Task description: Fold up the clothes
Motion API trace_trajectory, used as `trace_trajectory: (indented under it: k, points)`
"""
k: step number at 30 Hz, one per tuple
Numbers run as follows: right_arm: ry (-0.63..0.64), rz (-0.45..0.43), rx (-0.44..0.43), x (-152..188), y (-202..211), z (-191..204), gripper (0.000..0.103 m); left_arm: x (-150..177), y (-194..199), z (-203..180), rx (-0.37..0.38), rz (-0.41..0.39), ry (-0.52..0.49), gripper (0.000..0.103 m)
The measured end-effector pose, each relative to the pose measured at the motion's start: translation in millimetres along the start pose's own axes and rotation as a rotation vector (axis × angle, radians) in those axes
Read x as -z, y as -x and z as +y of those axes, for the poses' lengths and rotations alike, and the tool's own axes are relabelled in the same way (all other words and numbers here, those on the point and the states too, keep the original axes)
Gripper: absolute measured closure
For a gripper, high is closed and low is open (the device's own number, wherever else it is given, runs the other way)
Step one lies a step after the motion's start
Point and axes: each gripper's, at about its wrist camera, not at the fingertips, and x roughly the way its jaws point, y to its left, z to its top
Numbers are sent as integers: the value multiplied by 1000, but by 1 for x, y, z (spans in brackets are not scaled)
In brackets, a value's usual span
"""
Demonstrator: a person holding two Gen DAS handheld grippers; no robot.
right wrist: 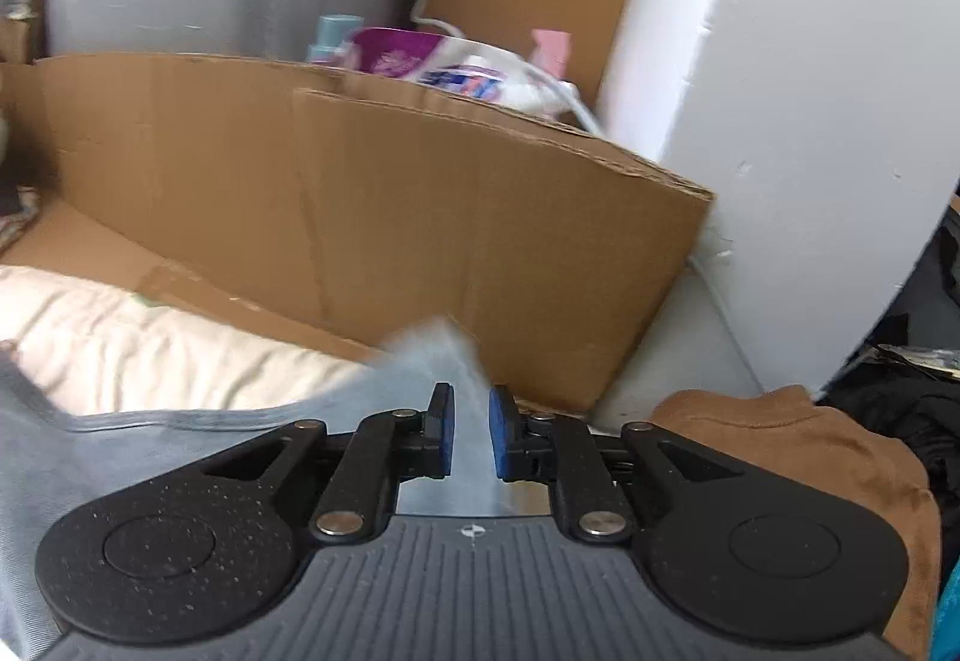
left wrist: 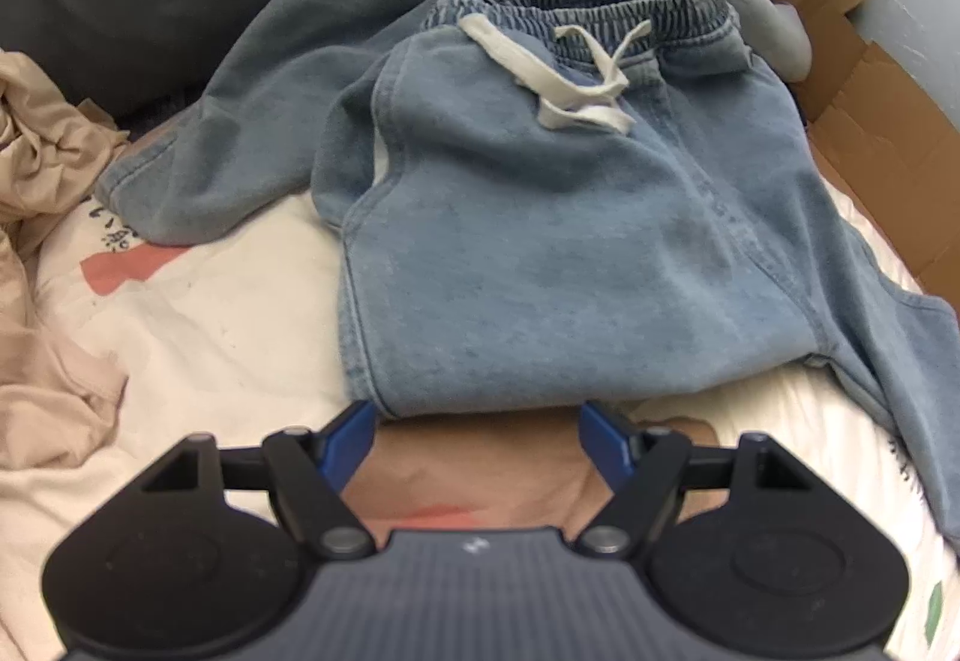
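- Two grippers are ours: our left gripper (left wrist: 479,436) is spread wide, holding nothing, just short of the folded jeans (left wrist: 540,241) on the cream bedding (left wrist: 210,337).
- Our right gripper (right wrist: 471,442) pinches a jeans leg (right wrist: 444,361) between its pads, beside the cardboard box (right wrist: 420,217).

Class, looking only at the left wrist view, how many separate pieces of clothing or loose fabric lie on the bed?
2: light blue denim drawstring trousers spread across the middle, and a crumpled beige cloth at the left edge. More may lie outside this view.
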Motion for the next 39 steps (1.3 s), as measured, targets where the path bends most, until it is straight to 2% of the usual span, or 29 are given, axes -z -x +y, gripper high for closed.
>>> trace_trajectory:
  k: [1,3,9,13,18,20,22,23,31,39]
  points:
    - [8,0,-20,2,2,4,76,1,-2,1,-6,-2,-13,26]
    - [19,3,-53,5,6,12,71,2,-4,4,-12,-7,-33,27]
    - [24,28,-169,11,20,45,70,4,-14,16,29,-17,-34,28]
    - [44,44,-235,17,27,68,70,5,-20,23,72,-38,8,35]
    - [59,62,-306,23,37,93,69,3,-15,33,91,-71,57,56]
    - [63,71,-330,27,43,103,69,1,-9,39,110,-99,89,79]
    - [65,81,-354,31,48,113,69,-2,-3,42,140,-136,106,82]
    - [64,85,-368,33,51,119,70,-5,0,42,154,-154,106,87]
    - [133,119,-522,40,76,187,69,-24,14,20,257,-240,68,97]
    - [207,134,-715,27,112,275,69,-26,21,-2,369,-274,38,98]
